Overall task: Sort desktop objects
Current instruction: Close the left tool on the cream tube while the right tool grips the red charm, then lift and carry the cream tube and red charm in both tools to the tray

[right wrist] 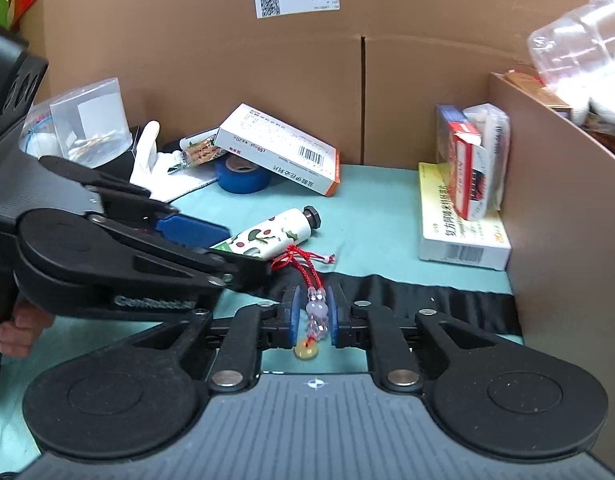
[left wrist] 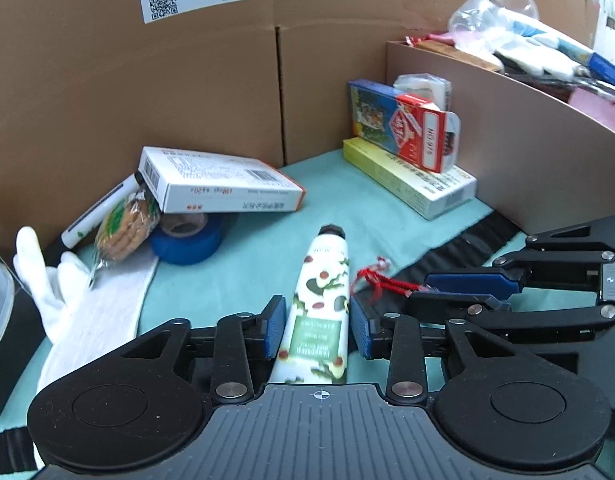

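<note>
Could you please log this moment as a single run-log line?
left gripper: around hand cream tube | right gripper: shut on beaded charm | tube, charm on teal cloth

Tube [left wrist: 321, 312] lies between left fingers [left wrist: 274, 328]; beaded charm [right wrist: 317, 312] between right fingers [right wrist: 293, 316]; tape roll [left wrist: 187, 240] ahead-left under medicine box [left wrist: 219, 180].

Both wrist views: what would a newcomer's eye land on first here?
First, the left hand-held gripper astride a white hand cream tube printed with avocados, lying on the teal cloth. Next, the right hand-held gripper closed on a beaded charm with a red cord. Behind, a white medicine box leans on a blue tape roll.
</note>
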The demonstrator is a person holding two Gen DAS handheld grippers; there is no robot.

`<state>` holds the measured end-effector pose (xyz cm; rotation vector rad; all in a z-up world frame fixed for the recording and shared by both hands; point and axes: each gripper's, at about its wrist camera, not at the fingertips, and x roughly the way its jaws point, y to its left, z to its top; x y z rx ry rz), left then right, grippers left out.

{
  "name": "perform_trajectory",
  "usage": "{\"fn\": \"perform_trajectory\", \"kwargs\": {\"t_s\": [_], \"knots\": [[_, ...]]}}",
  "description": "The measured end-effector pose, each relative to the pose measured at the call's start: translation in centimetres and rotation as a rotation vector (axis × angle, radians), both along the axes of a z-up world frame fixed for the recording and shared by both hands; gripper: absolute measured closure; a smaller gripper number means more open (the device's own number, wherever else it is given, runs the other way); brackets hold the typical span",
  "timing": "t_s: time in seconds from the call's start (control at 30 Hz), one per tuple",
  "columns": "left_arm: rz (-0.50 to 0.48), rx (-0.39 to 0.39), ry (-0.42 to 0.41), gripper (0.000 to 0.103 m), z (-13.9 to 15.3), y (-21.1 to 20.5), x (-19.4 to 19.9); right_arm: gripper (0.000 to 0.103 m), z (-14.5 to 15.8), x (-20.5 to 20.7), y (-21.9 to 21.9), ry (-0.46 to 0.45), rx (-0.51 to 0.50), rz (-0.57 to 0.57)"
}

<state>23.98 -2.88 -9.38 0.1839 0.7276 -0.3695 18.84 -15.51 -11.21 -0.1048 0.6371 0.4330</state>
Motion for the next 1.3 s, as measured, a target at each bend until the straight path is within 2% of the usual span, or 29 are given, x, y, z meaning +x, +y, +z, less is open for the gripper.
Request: {"fn": "perform_trajectory", "kwargs": {"t_s": [0.1, 0.17, 0.2, 0.23, 0.37, 0.53, 0.7, 0.73, 0.77, 0.8, 0.97, 1.0, 1.03, 1.07, 1.13, 1.2, 1.3], "knots": [[0.012, -0.013, -0.010, 0.057, -0.2, 0.1, 0.7, 0.086, -0.2, 0.8, -0.1, -0.003, 0.009, -0.008], [0.013, -0.004, -0.015, 0.072, -0.2, 0.0, 0.8, 0.087, -0.3, 0.9, 0.1, -0.011, -0.005, 0.001], [0.014, -0.003, -0.013, 0.073, -0.1, 0.0, 0.8, 0.089, -0.3, 0.8, 0.2, -0.016, -0.018, 0.006], [0.017, -0.006, -0.008, 0.073, -0.1, 0.0, 0.8, 0.093, -0.2, 0.7, 0.3, -0.019, -0.027, 0.013], [0.028, -0.034, 0.013, 0.074, 0.1, 0.6, 0.0, 0.098, 0.0, 0.1, 0.0, -0.014, -0.017, 0.011], [0.057, -0.092, 0.027, 0.074, 0.8, 1.7, -2.1, 0.098, 0.8, -1.3, -0.7, -0.025, 0.014, -0.003], [0.081, -0.152, -0.002, 0.074, 2.3, 2.7, -5.1, 0.098, 2.7, -3.1, -1.1, -0.067, 0.045, 0.000], [0.086, -0.162, -0.011, 0.076, 2.7, 3.0, -5.7, 0.098, 3.2, -3.5, -1.1, -0.079, 0.047, 0.001], [0.084, -0.172, -0.020, 0.093, 3.1, 3.1, -6.3, 0.098, 3.6, -3.9, -1.2, -0.092, 0.049, 0.002], [0.086, -0.177, -0.028, 0.103, 3.5, 3.3, -6.8, 0.098, 4.1, -4.3, -1.2, -0.103, 0.054, 0.005], [0.101, -0.147, -0.042, 0.103, 4.3, 4.0, -8.8, 0.098, 6.2, -6.2, -1.0, -0.158, 0.057, 0.014], [0.094, -0.140, -0.028, 0.095, 4.0, 4.0, -9.1, 0.098, 6.3, -6.5, -1.0, -0.162, 0.053, 0.015], [0.079, -0.141, -0.007, 0.077, 3.6, 3.9, -9.3, 0.098, 6.3, -6.7, -0.9, -0.161, 0.047, 0.017], [0.073, -0.142, 0.010, 0.073, 3.2, 3.9, -9.5, 0.098, 6.1, -6.8, -0.8, -0.154, 0.040, 0.016], [0.080, -0.125, 0.005, 0.055, 2.4, 3.4, -10.0, 0.098, 5.3, -6.9, -0.7, -0.126, 0.025, 0.014], [0.079, -0.107, -0.004, 0.051, 1.8, 2.9, -9.9, 0.098, 4.3, -7.0, -0.6, -0.091, 0.011, 0.010], [0.075, -0.100, 0.026, 0.049, 0.9, 2.3, -8.7, 0.098, 2.8, -6.7, -0.6, -0.042, -0.004, 0.000]]}}
